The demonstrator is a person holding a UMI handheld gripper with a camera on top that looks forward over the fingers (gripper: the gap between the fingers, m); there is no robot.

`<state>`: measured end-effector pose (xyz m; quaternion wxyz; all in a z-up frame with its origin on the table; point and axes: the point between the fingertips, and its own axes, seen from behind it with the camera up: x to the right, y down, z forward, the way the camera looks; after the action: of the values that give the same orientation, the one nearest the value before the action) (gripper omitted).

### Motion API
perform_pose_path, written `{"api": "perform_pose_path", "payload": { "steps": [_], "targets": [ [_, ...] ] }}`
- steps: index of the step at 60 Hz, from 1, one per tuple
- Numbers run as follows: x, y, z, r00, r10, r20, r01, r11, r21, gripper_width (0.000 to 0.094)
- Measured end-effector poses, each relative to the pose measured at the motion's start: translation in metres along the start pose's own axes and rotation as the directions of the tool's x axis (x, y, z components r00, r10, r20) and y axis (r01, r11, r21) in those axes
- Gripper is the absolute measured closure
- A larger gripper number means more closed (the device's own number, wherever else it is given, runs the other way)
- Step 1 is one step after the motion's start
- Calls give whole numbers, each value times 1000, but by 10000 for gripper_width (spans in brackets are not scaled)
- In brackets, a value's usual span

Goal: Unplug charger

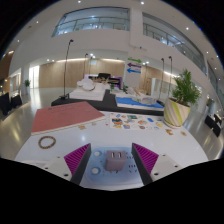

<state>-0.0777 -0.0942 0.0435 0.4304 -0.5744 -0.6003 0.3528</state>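
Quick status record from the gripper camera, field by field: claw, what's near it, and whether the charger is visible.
claw: claw open, pink pads facing each other, nothing held
between fingers: a grey part low between them; cannot tell whether it is the charger
surface: white table
ahead, one side: reddish mat, dark ring near it
ahead, other side: small coloured items
beyond: potted plant
charger: not clearly identifiable
task: unplugging not yet shown

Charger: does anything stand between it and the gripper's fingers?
Nothing visible does. What appears to be the charger, a grey block on the white table, already sits between the open gripper fingers, with gaps at both sides.
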Motion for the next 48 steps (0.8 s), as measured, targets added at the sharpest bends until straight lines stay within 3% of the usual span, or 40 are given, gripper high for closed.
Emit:
{"api": "perform_pose_path", "payload": {
  "steps": [3,8,12,19,26,33,40,48],
  "targets": [
    [-5,0,7,1000,6,21,-6,1000,2,94],
    [-7,8,15,999,28,23,-27,999,-18,417],
    [7,7,15,999,45,-23,-45,999,-13,650],
    [5,-18,10,998,65,27,-66,997,26,691],
    [30,-93,-11,997,77,21,-80,987,141,693],
    [90,-138,-39,990,137,-30,-130,977,167,693],
    [150,-135,-52,991,109,-81,-101,991,91,697],
    [205,-58,-34,992,37,-117,-45,997,-68,693]
  ]
}}
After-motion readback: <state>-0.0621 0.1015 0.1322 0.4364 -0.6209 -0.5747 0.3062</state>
